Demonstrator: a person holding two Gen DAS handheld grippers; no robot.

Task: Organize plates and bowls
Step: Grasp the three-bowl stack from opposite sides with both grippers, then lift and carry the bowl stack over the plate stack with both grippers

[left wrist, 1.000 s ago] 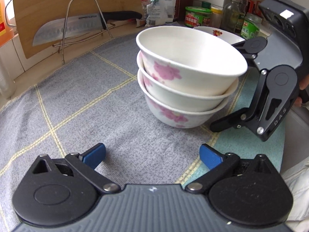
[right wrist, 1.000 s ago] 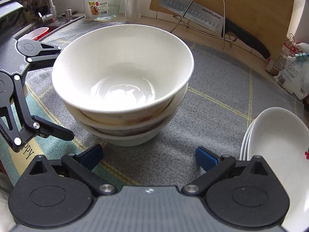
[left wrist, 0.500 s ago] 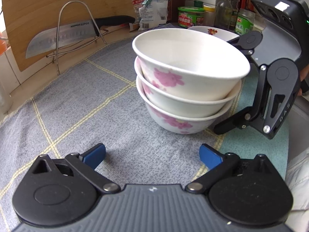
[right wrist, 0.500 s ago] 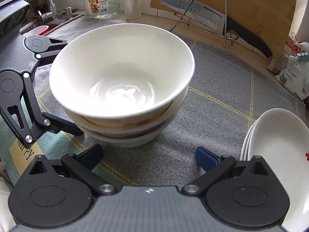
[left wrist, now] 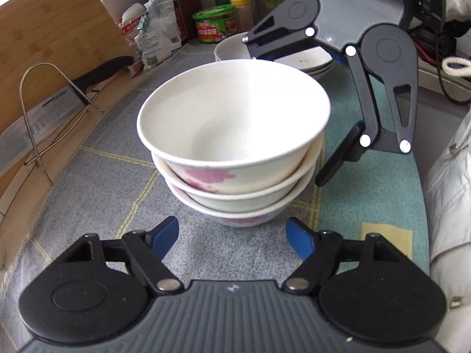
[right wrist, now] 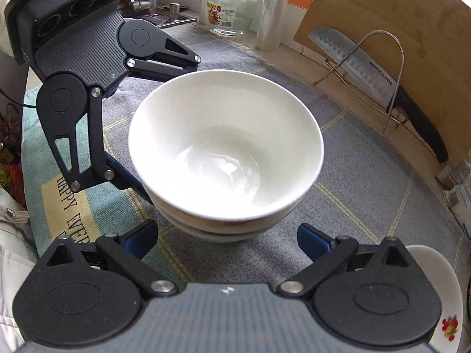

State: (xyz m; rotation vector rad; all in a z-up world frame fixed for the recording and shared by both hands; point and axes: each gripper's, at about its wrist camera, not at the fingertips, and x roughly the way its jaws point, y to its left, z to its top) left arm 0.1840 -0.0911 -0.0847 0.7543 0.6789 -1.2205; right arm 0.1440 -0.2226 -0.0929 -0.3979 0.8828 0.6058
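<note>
A: Left wrist view: stack of bowls (left wrist: 232, 135) just ahead of the left gripper (left wrist: 231, 235), foot of the stack roughly in line with the gap between the blue pads. Holding anything?

B: Nothing. Just been closing, now only partly spread, no pad on china, bare grey mat (left wrist: 88, 194) in the gap.

A: And the right gripper (right wrist: 226, 241)?

B: Spread wide, just narrowed a touch, empty too. Same stack just ahead of it, met from the opposite side. Pile of plates (right wrist: 432, 291) low at its right, apart from the bowls.

A: Probably lining up to shift the whole stack, then. How to do it well?

B: Go low. Take hold at the bottom bowl, not the top rim; otherwise likely to lift one bowl and leave two behind. Reopen the left gripper first, since that gap looks too narrow for the bowl's wall. Come in level from both sides and squeeze gently: glazed, curved china, likely slippery.

A: Risks?

B: Top bowl apparently a little off-centre, so no tilting. Mind one gripper's linkage knocking the other beside the stack. If unsure, slide across the surface rather than lift.
</note>
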